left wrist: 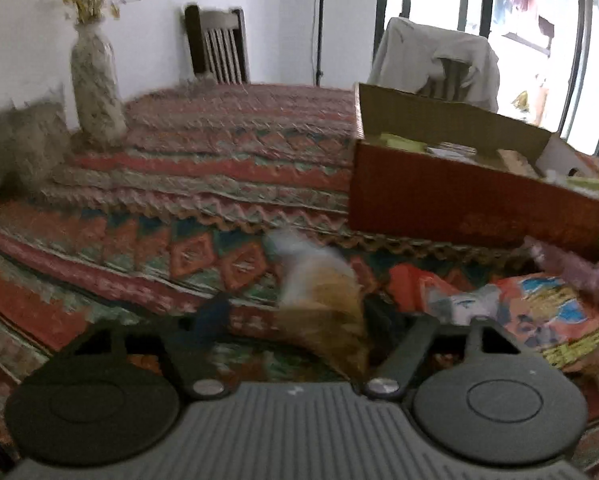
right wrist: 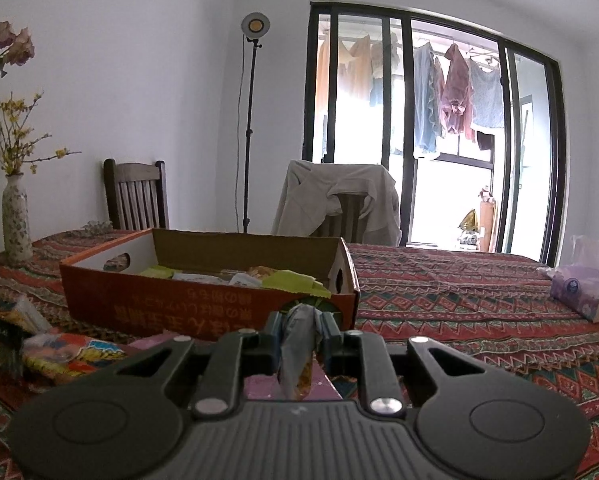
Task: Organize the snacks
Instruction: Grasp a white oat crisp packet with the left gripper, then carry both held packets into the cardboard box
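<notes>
Two hand-held grippers at work over a counter [right wrist: 479, 292] with a patterned cloth, on which an open cardboard box [right wrist: 203, 304] already holds several green and pale packets. The right gripper [right wrist: 301, 332] has its fingers [right wrist: 331, 330] drawn narrow onto a small silvery snack packet [right wrist: 297, 344], pinched upright along its crimped edge, just in front of the box's near wall. Such a packet is judged light, soft and crinkly, its film slippery; the sealed seam is the safest place to hold, since squeezing the belly may crush the contents. In the left wrist view the left gripper [left wrist: 299, 316] carries a blurred orange-and-white packet [left wrist: 319, 296] between its fingers [left wrist: 213, 314]; they appear partly closed on it, though motion blur leaves the contact uncertain. More loose packets [left wrist: 539, 316] lie on the cloth just beside the box, to the right in that view. A flower vase [right wrist: 16, 216] stands well apart.
</notes>
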The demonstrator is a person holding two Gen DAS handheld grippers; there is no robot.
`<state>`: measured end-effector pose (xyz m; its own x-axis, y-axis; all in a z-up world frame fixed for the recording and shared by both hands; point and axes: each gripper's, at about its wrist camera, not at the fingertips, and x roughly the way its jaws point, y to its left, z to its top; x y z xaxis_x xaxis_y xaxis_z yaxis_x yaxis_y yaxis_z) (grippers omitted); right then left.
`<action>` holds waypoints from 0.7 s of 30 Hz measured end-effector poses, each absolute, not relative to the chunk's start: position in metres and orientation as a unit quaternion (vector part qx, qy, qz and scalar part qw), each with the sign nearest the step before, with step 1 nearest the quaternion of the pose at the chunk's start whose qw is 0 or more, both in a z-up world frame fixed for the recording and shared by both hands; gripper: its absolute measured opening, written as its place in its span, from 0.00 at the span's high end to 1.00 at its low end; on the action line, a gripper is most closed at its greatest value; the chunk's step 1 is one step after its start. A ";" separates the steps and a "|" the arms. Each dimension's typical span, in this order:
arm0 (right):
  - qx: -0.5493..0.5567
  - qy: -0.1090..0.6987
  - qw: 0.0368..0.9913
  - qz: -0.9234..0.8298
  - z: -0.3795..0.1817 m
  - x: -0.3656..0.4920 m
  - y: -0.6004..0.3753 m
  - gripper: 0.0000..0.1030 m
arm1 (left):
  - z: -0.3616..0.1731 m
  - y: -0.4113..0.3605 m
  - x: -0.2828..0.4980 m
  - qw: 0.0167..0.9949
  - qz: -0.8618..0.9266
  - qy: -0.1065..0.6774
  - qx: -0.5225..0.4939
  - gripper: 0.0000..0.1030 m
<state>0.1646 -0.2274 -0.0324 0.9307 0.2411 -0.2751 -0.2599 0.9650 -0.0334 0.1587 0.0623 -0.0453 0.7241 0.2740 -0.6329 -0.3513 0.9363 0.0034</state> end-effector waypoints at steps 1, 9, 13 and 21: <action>-0.035 0.136 0.982 0.128 -0.032 0.165 -0.227 0.81 | -0.045 0.064 0.156 0.928 0.166 0.327 -0.060 0.40; -0.033 0.134 0.982 0.131 -0.032 0.164 -0.227 0.81 | -0.044 0.073 0.147 0.935 0.150 0.313 -0.066 0.52; -0.032 0.133 0.982 0.132 -0.033 0.164 -0.228 0.81 | -0.038 0.072 0.143 0.941 0.149 0.296 -0.064 0.53; -0.031 0.130 0.982 0.132 -0.032 0.163 -0.228 0.81 | -0.032 0.069 0.138 0.947 0.146 0.282 -0.053 0.53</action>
